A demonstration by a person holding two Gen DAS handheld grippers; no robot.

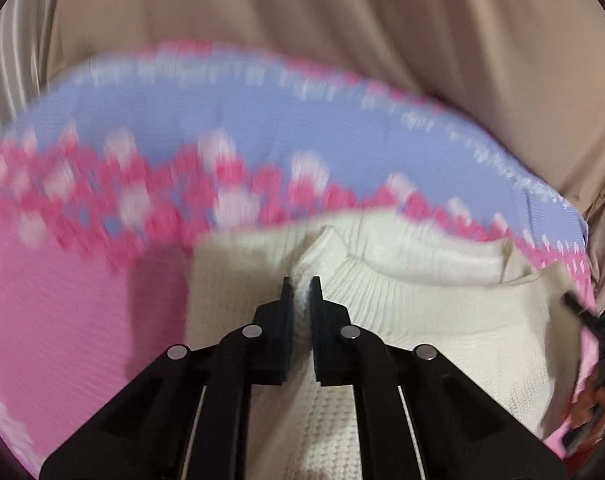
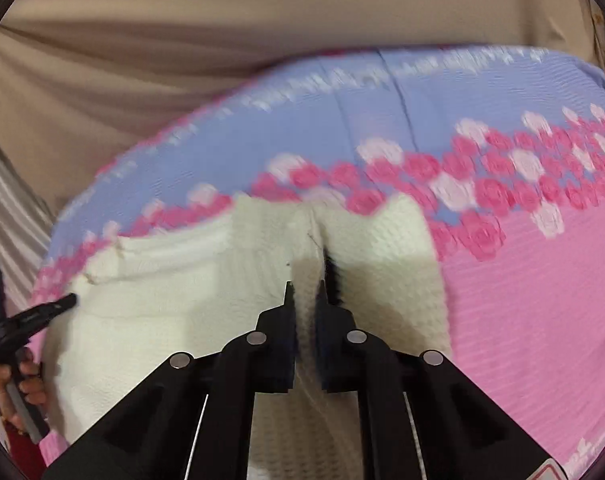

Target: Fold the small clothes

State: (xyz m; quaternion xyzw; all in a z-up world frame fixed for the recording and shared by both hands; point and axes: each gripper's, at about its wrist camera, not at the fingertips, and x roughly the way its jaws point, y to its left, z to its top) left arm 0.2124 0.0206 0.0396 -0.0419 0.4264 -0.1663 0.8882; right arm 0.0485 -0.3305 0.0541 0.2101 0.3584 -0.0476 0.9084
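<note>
Claws left (image 1: 301, 280) and right (image 2: 305, 283) clamp cream knit (image 1: 442, 320) on pink-blue blanket (image 1: 62, 300); beige curtain (image 1: 342, 12) behind.

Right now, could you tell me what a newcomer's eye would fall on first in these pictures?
Probably the cream knit garment in the middle, pinched by both the left gripper and the right gripper, each shut on a ridge of its fabric. Under it lies a bright pink and blue bedspread with a band of rose shapes across it. Beige draped cloth fills the background.
</note>
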